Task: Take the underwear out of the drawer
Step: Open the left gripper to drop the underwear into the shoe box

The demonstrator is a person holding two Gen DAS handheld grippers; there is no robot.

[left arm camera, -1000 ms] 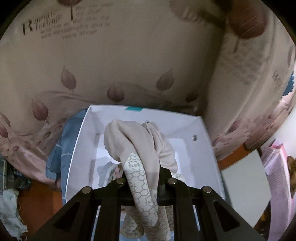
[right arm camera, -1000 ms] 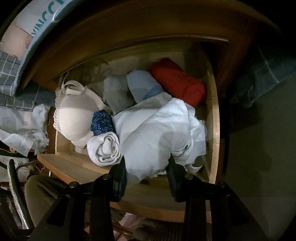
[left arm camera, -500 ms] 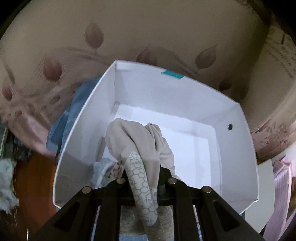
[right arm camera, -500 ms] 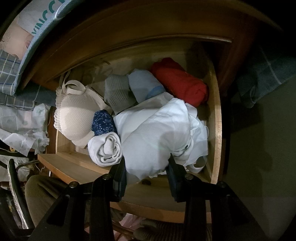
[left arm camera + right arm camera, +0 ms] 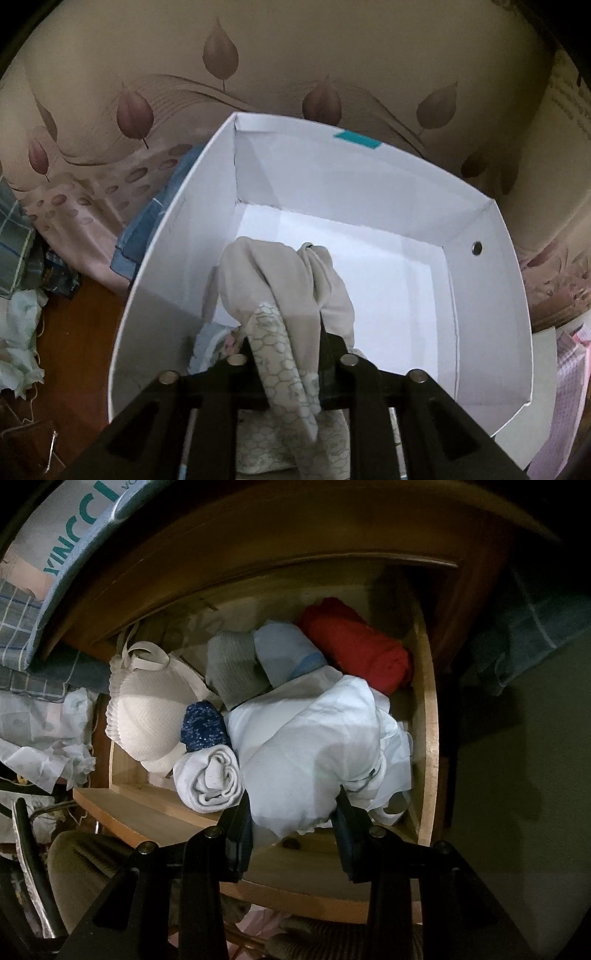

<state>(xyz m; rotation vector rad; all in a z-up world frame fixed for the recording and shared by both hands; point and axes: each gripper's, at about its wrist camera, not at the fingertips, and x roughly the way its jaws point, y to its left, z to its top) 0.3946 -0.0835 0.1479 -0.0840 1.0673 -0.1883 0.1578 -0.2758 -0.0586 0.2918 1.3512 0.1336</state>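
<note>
Beige underwear with a honeycomb-print band hangs between the fingers of my left gripper, low inside a white box. The jaws are opening, and the cloth still fills the gap and touches both pads. In the right wrist view, my right gripper is shut on a bunched white garment over the open wooden drawer. In the drawer lie a red roll, a light blue roll, a grey roll, a dark blue piece, a white roll and a white bra.
A floral-print garment lies in the box's near left corner. The box stands against leaf-patterned bedding, with blue cloth at its left. Crumpled white fabric and a chair sit left of the drawer.
My left gripper has sunk with the beige underwear from above the white box to inside it, and its fingers stand slightly wider. The right gripper and its white garment have not moved.
</note>
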